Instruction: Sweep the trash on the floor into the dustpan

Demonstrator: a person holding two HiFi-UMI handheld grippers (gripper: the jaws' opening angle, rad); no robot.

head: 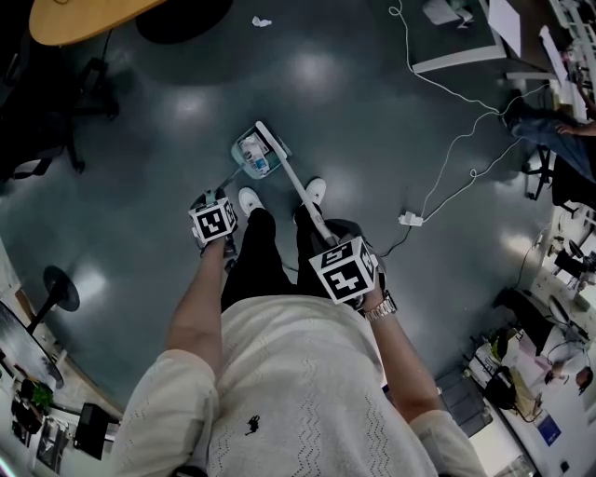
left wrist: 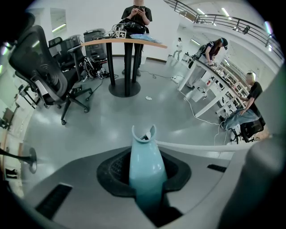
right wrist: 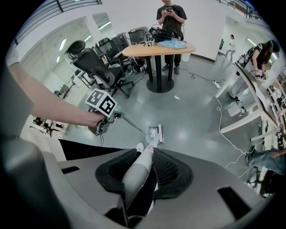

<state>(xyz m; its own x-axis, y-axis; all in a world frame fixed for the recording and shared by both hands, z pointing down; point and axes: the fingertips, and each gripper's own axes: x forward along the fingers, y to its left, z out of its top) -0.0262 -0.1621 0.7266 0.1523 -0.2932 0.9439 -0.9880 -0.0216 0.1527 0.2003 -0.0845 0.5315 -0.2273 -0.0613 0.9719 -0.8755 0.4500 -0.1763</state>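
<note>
Left of the dustpan, your left claw is clamped on the pan's pale teal handle. The handle stands out between the two dark pads and ends in a forked clip. From that claw a thin rod slopes down to the pan.

The dustpan itself is low at the grey floor, just ahead of your white shoes. You cannot tell from these views whether it touches the floor. Inside it lies a small heap of white and bluish scraps. Well beyond the dustpan, one crumpled white paper lies loose on the floor, near the dark round foot under the wooden worktop.

Along the dustpan's right side lies the white broom head. Its pale handle runs back from there, past your right shoe, into your right claw. That claw is closed around the handle, which fills the gap between the pads.

Right of the dustpan and well apart from it, a white cable snakes over the floor to a small white plug block.
</note>
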